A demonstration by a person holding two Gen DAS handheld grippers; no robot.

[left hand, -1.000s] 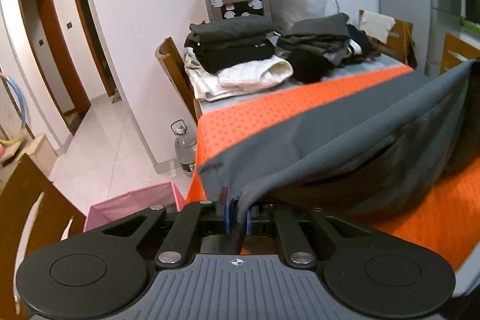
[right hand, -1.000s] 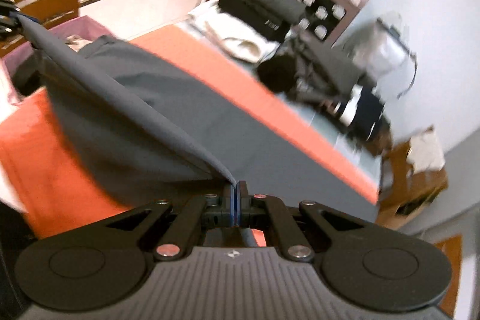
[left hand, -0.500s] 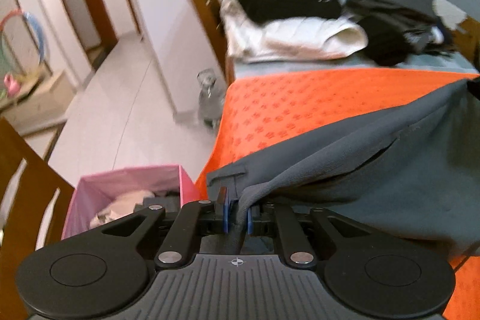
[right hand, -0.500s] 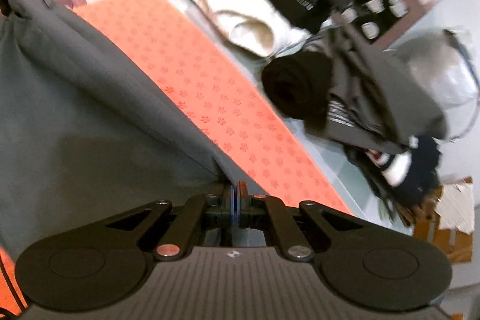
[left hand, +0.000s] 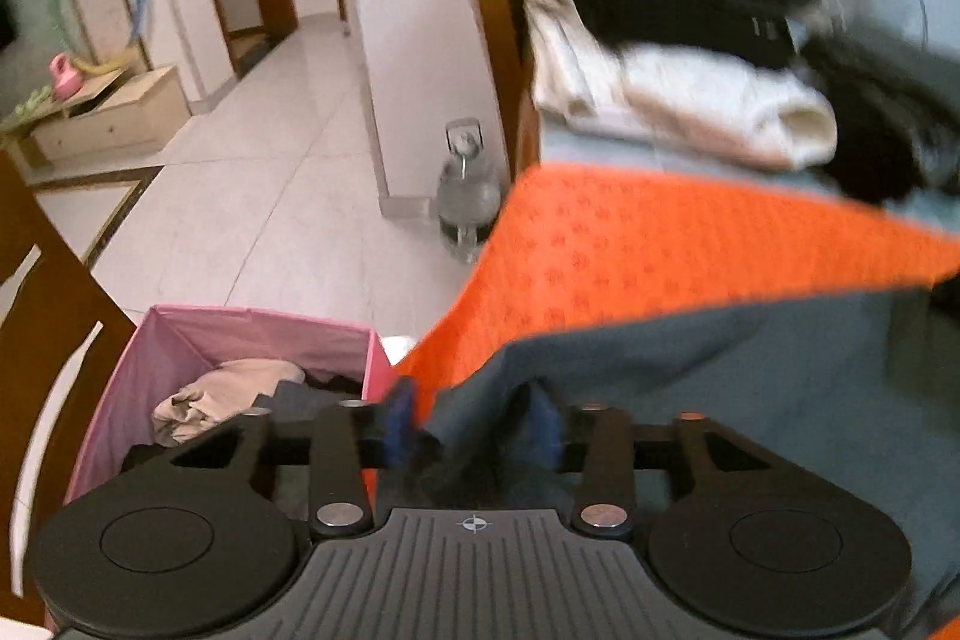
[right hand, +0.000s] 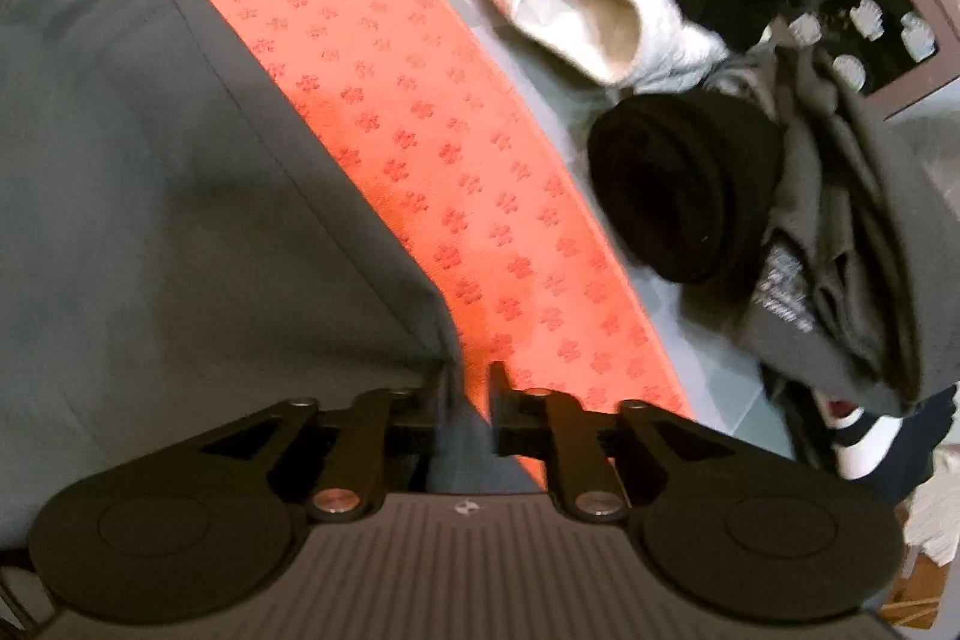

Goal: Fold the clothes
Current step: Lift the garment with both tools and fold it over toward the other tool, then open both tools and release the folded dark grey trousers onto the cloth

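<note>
A dark grey garment [left hand: 750,376] lies spread on the orange patterned mat [left hand: 660,250]; it also shows in the right wrist view [right hand: 150,196] on the same mat [right hand: 432,148]. My left gripper [left hand: 471,418] is open, its jaws apart around the garment's near left corner at the mat's edge. My right gripper [right hand: 465,394] is open, its jaws a little apart with the garment's other corner lying loose between them.
Folded black and cream clothes [left hand: 690,58] are stacked at the mat's far side, with a black roll and crumpled dark clothes [right hand: 780,196] beside them. A pink bin [left hand: 228,376] with clothes stands on the floor left of the table. A water bottle [left hand: 468,196] and wooden chairs stand nearby.
Both grippers lowered the grey garment onto the mat and opened, letting go of its corners. Both cameras tilted down towards the table.
</note>
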